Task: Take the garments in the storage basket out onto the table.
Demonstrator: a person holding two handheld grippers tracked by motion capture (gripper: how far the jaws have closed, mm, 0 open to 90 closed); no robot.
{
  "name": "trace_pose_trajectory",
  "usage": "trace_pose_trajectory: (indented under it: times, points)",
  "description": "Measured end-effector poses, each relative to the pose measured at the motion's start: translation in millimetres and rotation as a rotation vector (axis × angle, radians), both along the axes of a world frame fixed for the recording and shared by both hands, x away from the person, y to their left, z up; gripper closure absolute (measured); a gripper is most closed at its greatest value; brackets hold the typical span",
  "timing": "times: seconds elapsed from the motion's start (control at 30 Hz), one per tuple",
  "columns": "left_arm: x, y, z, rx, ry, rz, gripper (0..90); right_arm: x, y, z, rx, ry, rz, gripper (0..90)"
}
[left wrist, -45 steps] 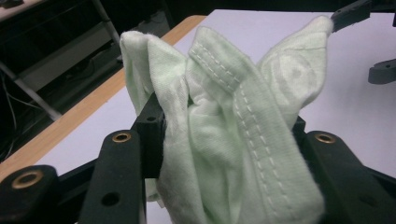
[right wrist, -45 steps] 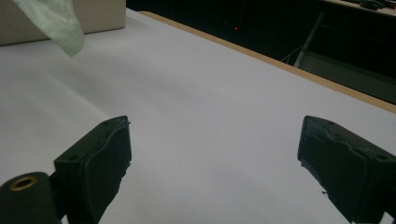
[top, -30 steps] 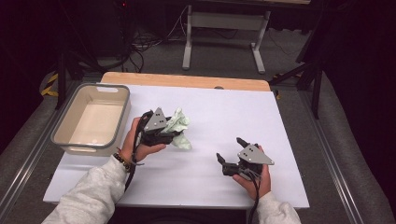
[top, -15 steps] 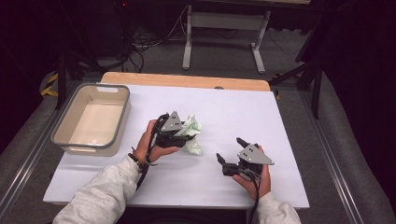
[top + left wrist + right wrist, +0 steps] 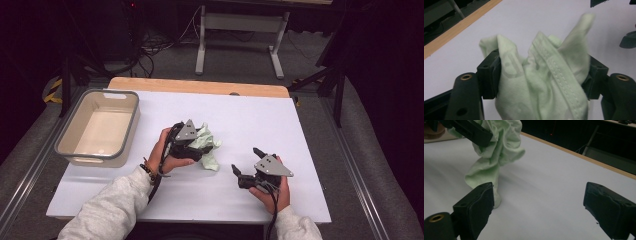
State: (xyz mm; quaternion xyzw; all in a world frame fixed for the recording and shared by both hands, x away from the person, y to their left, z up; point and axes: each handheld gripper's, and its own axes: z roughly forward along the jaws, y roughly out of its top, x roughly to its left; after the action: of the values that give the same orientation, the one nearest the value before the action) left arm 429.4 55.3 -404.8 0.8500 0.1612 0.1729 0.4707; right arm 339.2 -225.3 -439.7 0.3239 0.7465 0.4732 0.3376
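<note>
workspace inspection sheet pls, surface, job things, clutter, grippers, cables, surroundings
surface: white table top, wooden strip at its far edge
job's things: crumpled pale green cloth, bunched between the left gripper's jaws
clutter: empty grey bin at the table's left
grippers: left gripper jaws have just been opening, cloth fills the gap; right gripper open, nothing between its jaws
cables: one trails from each gripper; more lie on the floor beyond the table
surroundings: dark room, grey metal stand behind

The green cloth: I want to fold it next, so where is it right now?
In the high view the green cloth lies bunched near the table's middle, between the left claw's jaws, right of the grey bin.
</note>
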Motion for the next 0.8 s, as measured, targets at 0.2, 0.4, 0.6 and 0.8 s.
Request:
trace_pose_trajectory:
  times: [0.2, 0.4, 0.6, 0.8]
  points:
    - [-1.7, 10.7, 6.4, -0.034, -0.003, 0.009, 19.9, 0.0, 0.1, 0.0, -0.001, 0.0, -0.001, 10.0]
    - [-4.7, 26.4, 8.3, -0.02, -0.016, 0.029, 19.2, 0.3, 0.0, -0.2, 0.0, 0.004, -0.002, 10.0]
    - [-7.8, 41.3, 6.2, 0.003, -0.023, 0.02, 20.6, 0.4, 0.4, 0.1, 0.003, 0.007, -0.003, 10.2]
    - [-14.9, 54.2, -4.1, 0.025, -0.015, -0.013, 18.7, 1.1, 1.9, 1.2, 0.009, 0.022, 0.012, 12.5]
